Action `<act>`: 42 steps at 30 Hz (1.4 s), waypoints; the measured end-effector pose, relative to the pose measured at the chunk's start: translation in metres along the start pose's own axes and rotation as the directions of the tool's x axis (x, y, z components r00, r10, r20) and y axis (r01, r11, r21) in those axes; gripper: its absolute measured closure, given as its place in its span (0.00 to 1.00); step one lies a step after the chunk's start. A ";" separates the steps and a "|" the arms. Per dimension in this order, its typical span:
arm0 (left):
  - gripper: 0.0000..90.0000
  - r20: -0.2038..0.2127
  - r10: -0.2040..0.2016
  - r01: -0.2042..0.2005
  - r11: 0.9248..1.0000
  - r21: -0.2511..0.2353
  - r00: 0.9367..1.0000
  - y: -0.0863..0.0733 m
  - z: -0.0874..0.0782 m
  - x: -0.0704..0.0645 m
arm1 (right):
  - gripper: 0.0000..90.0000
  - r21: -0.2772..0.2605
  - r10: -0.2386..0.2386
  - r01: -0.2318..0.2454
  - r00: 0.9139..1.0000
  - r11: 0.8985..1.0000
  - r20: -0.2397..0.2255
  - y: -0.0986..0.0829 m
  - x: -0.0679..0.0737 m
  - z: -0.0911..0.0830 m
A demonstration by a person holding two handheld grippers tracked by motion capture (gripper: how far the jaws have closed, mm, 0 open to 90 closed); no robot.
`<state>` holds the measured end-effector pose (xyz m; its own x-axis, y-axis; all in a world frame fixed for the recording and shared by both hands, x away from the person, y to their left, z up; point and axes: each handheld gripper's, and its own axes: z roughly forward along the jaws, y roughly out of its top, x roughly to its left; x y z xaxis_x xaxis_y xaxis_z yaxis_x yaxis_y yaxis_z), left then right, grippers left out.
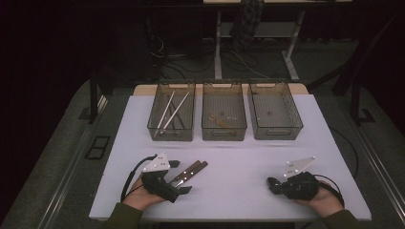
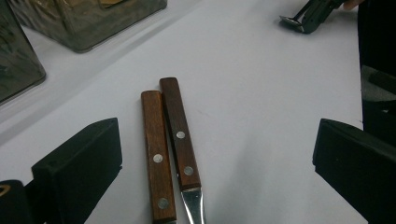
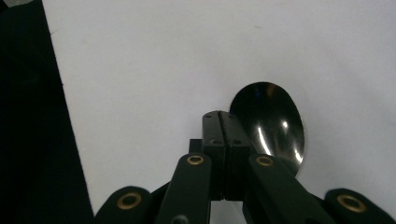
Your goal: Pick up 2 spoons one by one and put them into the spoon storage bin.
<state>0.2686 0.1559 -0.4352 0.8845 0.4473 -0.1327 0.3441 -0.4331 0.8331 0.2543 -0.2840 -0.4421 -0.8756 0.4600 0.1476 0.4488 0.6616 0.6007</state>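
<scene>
Two knives with brown wooden handles (image 1: pixel 195 168) lie side by side on the white table (image 1: pixel 239 162). My left gripper (image 1: pixel 180 177) is open and straddles them near the front left. In the left gripper view both handles (image 2: pixel 161 149) lie between the wide-apart jaws of the left gripper (image 2: pixel 219 137), touching neither. At the front right, my right gripper (image 1: pixel 277 185) is shut, with a dark metal spoon (image 1: pixel 271 181) at its tips. In the right gripper view the spoon bowl (image 3: pixel 273 126) sticks out beside the closed tips of the right gripper (image 3: pixel 223 119). The spoon's handle is hidden beneath them.
Three see-through bins stand in a row at the back of the table. The left bin (image 1: pixel 172 135) holds long metal sticks (image 1: pixel 171 109), the middle bin (image 1: pixel 223 135) a few small bits, and the right bin (image 1: pixel 277 134) looks nearly bare. Dark floor and cables surround the table.
</scene>
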 end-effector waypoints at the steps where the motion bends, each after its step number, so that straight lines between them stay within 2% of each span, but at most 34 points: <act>1: 0.00 0.000 0.000 0.000 1.000 -0.001 1.000 0.000 0.000 0.000 | 1.00 -0.001 0.000 0.000 1.000 1.000 0.002 0.001 -0.001 0.001; 7: 0.00 0.000 0.001 -0.001 1.000 0.000 1.000 0.000 0.000 0.000 | 1.00 -0.003 -0.010 0.010 1.000 1.000 0.012 0.008 -0.007 0.005; 16: 0.00 0.000 0.002 -0.002 1.000 0.001 1.000 0.000 0.000 0.000 | 1.00 -0.008 0.003 -0.003 1.000 1.000 0.029 0.016 -0.018 0.009; 19: 0.00 0.000 0.001 -0.001 1.000 0.000 1.000 0.000 0.000 0.000 | 0.99 -0.029 0.009 -0.008 1.000 1.000 0.021 0.014 -0.017 0.006; 22: 0.00 0.001 0.005 -0.005 1.000 0.001 1.000 0.000 0.000 0.000 | 0.91 -0.094 0.039 -0.036 0.999 0.995 0.028 0.012 -0.017 -0.005; 24: 0.00 0.001 0.007 -0.007 1.000 0.004 1.000 0.000 0.000 0.000 | 0.83 -0.138 0.064 -0.055 0.996 0.989 0.060 0.009 -0.019 -0.013; 26: 0.00 0.000 0.008 -0.008 1.000 0.003 1.000 0.000 0.000 0.000 | 0.79 -0.157 0.087 -0.072 0.992 0.985 0.090 0.007 -0.022 -0.019; 28: 0.00 0.000 0.006 -0.006 1.000 0.003 1.000 0.000 0.000 0.000 | 0.71 -0.173 0.114 -0.093 0.987 0.980 0.115 0.004 -0.025 -0.023; 30: 0.00 0.001 0.004 -0.004 1.000 0.002 1.000 0.000 0.000 0.001 | 0.67 -0.176 0.142 -0.117 0.981 0.977 0.132 0.000 -0.029 -0.024; 33: 0.00 0.001 0.001 -0.001 1.000 0.003 1.000 0.000 0.001 0.001 | 0.63 -0.166 0.168 -0.145 0.977 0.975 0.133 -0.003 -0.033 -0.021; 42: 0.00 0.004 -0.004 0.004 1.000 0.001 1.000 -0.001 0.001 0.002 | 0.62 -0.129 0.151 -0.134 0.979 0.983 0.136 -0.001 -0.032 -0.009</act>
<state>0.2698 0.1565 -0.4363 0.8842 0.4462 -0.1382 0.3479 -0.4317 0.8322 0.2803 -0.3044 -0.4399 -0.7651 0.6309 0.1287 0.5353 0.5123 0.6715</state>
